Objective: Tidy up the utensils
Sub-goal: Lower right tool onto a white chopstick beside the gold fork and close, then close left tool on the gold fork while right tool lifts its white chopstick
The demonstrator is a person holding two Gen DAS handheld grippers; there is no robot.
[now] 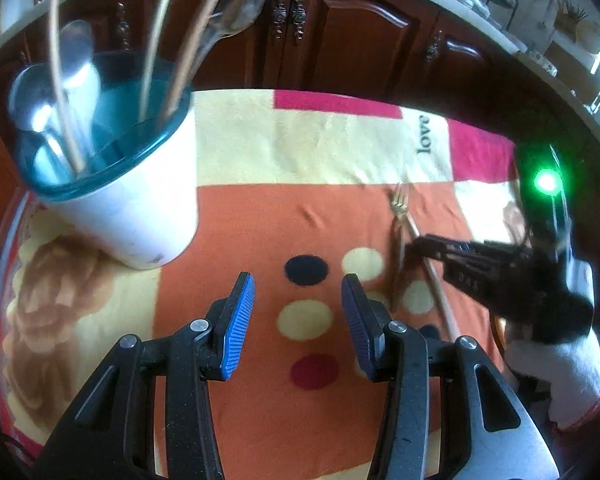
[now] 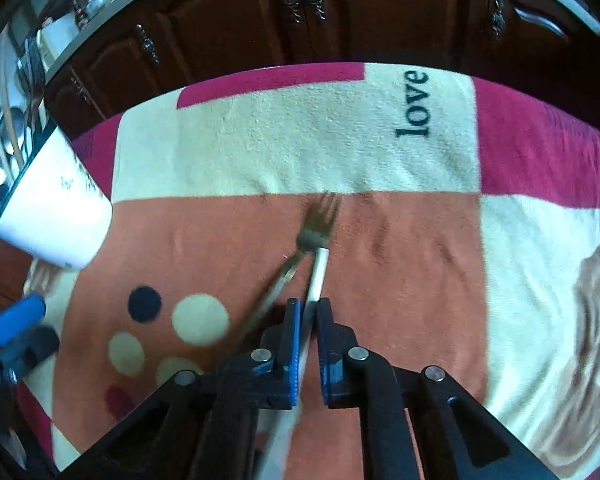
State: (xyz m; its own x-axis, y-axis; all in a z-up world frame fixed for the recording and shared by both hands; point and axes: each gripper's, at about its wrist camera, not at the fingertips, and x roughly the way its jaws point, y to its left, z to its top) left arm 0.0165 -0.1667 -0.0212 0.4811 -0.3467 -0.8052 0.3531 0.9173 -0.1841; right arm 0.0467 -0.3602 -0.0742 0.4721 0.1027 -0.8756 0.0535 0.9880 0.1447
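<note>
The right claw [image 2: 309,312] was pinched tight on a pale chopstick [image 2: 319,270] lying beside the fork [image 2: 318,224] on the patchwork blanket [image 2: 400,248]. The pick-up looked to be the step in hand. Next, I judged, came a lift and carry to the white holder [image 1: 140,208], already bristling with spoons. The left claw [image 1: 298,316] hung spread and empty. Dark wooden cabinets [image 1: 340,40] stood behind.

Left tongs [image 1: 298,320] agape — right tongs [image 2: 309,312] seemingly clamped.
</note>
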